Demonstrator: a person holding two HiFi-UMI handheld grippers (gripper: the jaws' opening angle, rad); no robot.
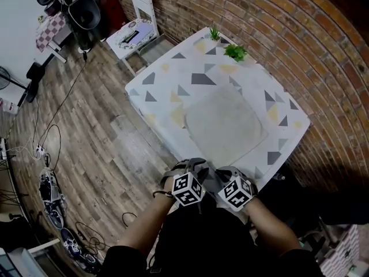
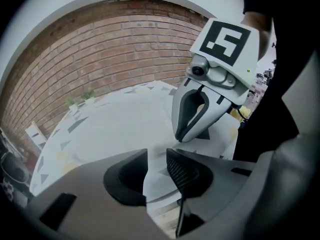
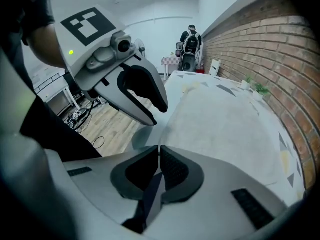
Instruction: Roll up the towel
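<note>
Grasping comes first, the towel (image 1: 225, 126) flat at the near edge of the tabletop (image 1: 173, 79); right gripper (image 3: 159, 154) fingers are together (grip unclear), left gripper (image 2: 156, 159) fingers apart, next to clamp the hem.

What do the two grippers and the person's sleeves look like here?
The left gripper and right gripper are alike: pale grey curved bodies, dark ribbed pads, and a white cube with black square markers on each. The sleeves are black.
</note>
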